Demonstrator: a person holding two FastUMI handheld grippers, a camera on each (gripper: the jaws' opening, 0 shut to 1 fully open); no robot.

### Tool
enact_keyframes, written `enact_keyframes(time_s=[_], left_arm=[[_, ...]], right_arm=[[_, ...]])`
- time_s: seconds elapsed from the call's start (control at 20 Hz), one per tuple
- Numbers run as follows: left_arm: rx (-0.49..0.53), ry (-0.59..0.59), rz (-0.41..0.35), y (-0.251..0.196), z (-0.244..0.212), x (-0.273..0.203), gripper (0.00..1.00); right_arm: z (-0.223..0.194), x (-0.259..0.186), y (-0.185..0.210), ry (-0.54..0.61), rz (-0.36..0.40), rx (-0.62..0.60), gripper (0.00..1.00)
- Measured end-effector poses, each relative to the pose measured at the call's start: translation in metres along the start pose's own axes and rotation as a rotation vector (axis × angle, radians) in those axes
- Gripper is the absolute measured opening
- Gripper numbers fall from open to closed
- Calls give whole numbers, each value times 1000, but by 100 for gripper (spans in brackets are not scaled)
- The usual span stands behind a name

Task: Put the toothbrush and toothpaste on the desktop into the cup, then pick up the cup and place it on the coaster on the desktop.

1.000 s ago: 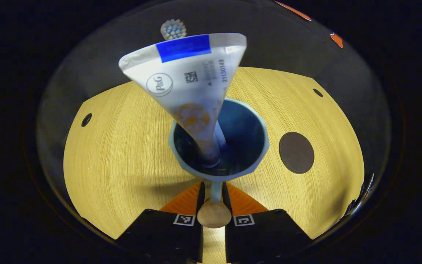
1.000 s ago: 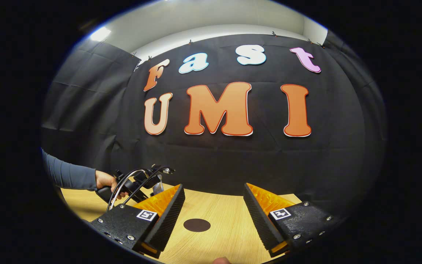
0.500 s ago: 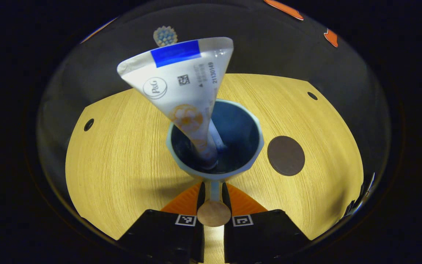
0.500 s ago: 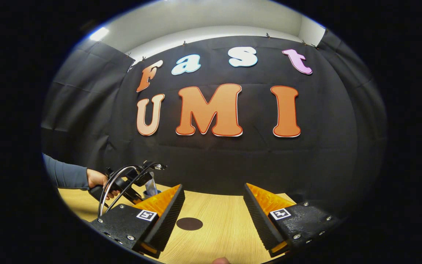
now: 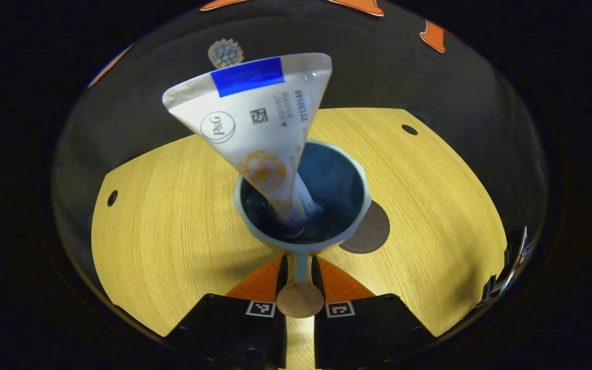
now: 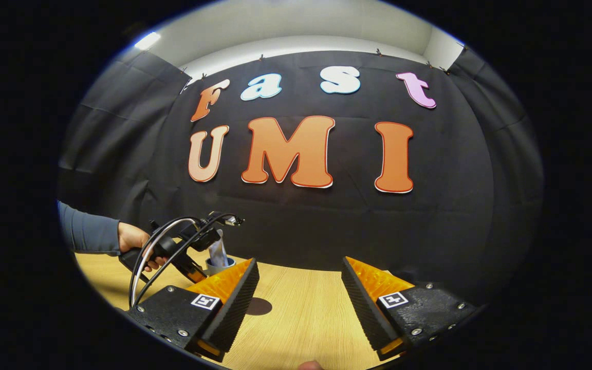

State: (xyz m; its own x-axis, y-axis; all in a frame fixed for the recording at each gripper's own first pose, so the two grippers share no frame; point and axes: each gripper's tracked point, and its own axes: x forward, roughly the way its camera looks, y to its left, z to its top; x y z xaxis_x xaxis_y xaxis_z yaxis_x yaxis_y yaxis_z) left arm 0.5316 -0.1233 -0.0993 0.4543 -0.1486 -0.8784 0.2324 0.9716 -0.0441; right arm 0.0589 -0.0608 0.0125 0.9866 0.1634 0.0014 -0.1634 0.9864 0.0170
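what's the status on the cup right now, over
Left gripper shut on cup handle, toothpaste and toothbrush inside. Right gripper open, empty. Coaster beside cup, partly hidden by it.

Pale wooden desktop point(image 5: 172, 205), black cloth wall point(image 6: 301, 226).

Left gripper view: close above the cup point(image 5: 301, 205), looking steeply down into it and onto the counter point(image 5: 172, 205). Right gripper view: low over the counter point(image 6: 301, 308), facing level toward the far booth wall point(image 6: 301, 231). Shared: cup point(image 6: 220, 265), coaster point(image 5: 370, 234) point(image 6: 259, 306), counter.
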Motion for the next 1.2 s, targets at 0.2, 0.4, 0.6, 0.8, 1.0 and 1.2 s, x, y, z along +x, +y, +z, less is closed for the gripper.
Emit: enact_keyframes(time_s=[0.2, 0.4, 0.6, 0.8, 1.0, 1.2], left_arm=[[19, 12, -23, -30, 6, 44, 20], [40, 15, -36, -49, -1, 77, 20], [49, 30, -39, -68, -10, 98, 20], [50, 45, -37, -57, -22, 122, 21], [49, -22, -56, -31, -11, 75, 37], [83, -119, -32, -22, 2, 47, 95]], right_arm=[[-6, -4, -10, 3, -7, 17, 96], [-13, -11, -25, 17, -24, 25, 97], [-22, -20, -33, 37, -33, 31, 97], [-30, -25, -34, 64, -36, 38, 97], [-33, -29, -29, 75, -34, 40, 97], [-27, -29, -15, 70, -29, 23, 97]])
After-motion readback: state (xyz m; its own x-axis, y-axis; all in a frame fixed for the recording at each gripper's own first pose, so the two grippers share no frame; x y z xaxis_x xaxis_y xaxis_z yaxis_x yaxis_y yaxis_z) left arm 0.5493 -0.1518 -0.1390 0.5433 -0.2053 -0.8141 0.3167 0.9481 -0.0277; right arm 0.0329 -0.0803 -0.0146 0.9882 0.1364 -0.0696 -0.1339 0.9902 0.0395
